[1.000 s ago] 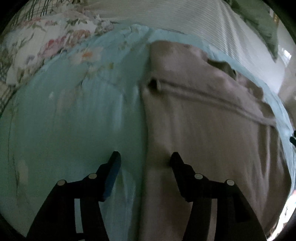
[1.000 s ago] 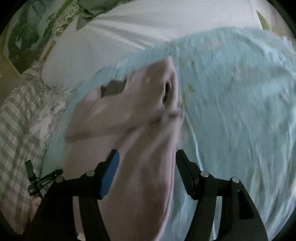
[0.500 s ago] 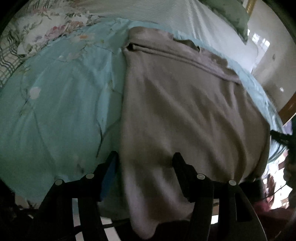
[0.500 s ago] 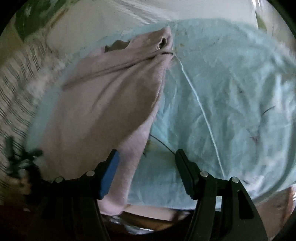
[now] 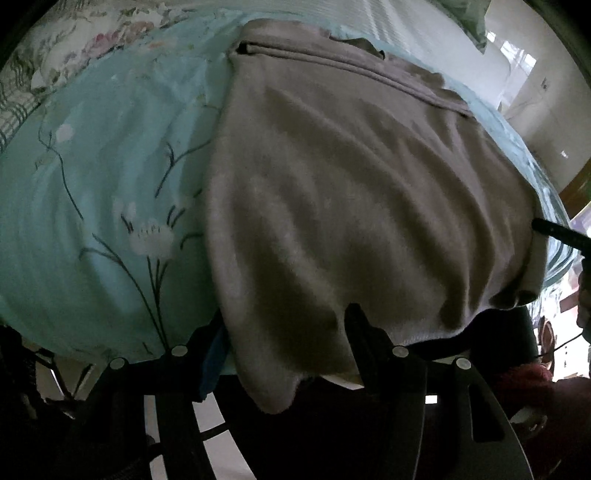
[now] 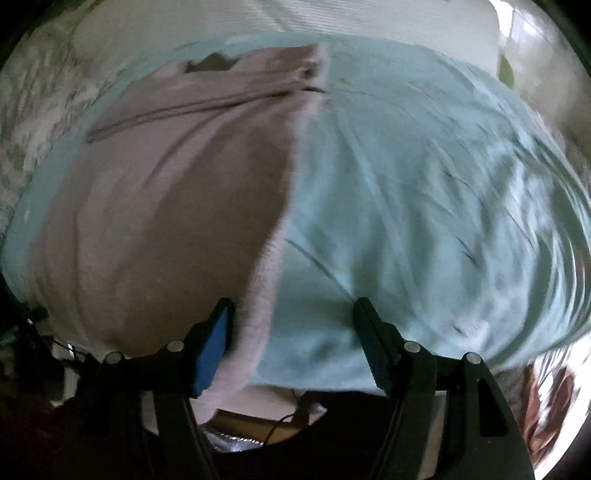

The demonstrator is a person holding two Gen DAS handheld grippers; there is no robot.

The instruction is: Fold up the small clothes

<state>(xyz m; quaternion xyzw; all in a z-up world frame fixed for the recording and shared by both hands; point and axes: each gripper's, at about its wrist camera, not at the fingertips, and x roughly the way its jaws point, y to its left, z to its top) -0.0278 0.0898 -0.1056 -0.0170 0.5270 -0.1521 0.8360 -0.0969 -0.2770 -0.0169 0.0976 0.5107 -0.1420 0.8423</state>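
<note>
A greyish-pink garment (image 5: pixel 351 192) lies spread flat on a light blue floral bedspread (image 5: pixel 103 177), its near hem hanging over the bed's front edge. My left gripper (image 5: pixel 286 325) is open, its jaws standing either side of the hem's left corner, not closed on it. In the right wrist view the same garment (image 6: pixel 166 206) fills the left half. My right gripper (image 6: pixel 293 317) is open, with the garment's right edge just inside its left jaw. The bedspread (image 6: pixel 424 221) lies between and beyond the jaws.
A white striped sheet (image 5: pixel 388 26) and a floral pillow (image 5: pixel 74 40) lie at the bed's far side. The other gripper's tip (image 5: pixel 557 236) shows at the right. Below the bed edge is dark floor space. A wall and window (image 5: pixel 517 62) stand at the far right.
Both grippers have drawn back toward the near edge of the bed, so the whole garment and its overhanging hem now show. Both stayed open.
</note>
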